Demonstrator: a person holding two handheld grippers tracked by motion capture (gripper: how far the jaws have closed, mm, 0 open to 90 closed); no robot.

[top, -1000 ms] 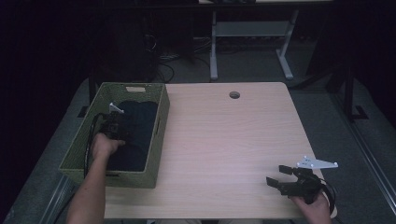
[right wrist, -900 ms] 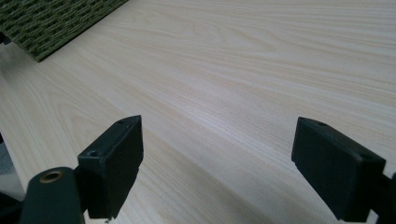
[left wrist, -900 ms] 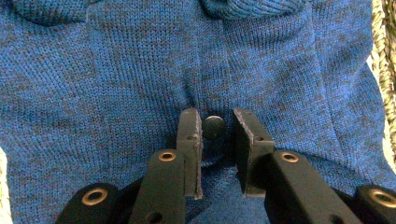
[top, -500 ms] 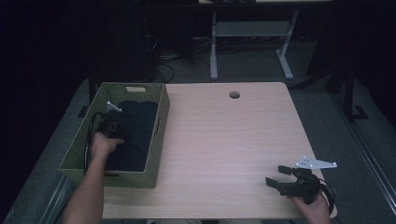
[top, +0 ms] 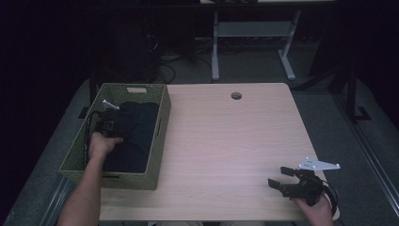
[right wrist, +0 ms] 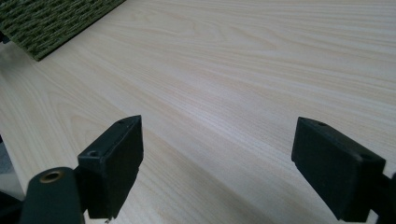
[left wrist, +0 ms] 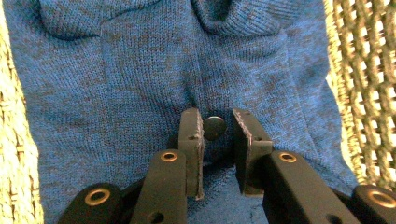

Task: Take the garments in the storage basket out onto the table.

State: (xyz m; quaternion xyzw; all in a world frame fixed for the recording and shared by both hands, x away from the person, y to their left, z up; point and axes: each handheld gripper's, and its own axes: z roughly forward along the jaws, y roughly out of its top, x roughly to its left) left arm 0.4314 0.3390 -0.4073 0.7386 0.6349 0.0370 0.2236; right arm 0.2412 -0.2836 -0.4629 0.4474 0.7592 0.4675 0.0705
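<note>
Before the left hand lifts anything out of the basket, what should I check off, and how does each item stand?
1. Left gripper over the sweater: ok.
2. Something between its jaws: ok, cloth and a button lie there.
3. Pads pressing firmly on the cloth: cannot tell.
4. Basket sitting flat on the table: ok.
5. Right gripper open, holding nothing, away from the basket: ok.

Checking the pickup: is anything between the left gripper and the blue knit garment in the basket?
Nothing visible: the left gripper is down on the blue garment inside the green basket, jaws nearly closed around a fold.
</note>
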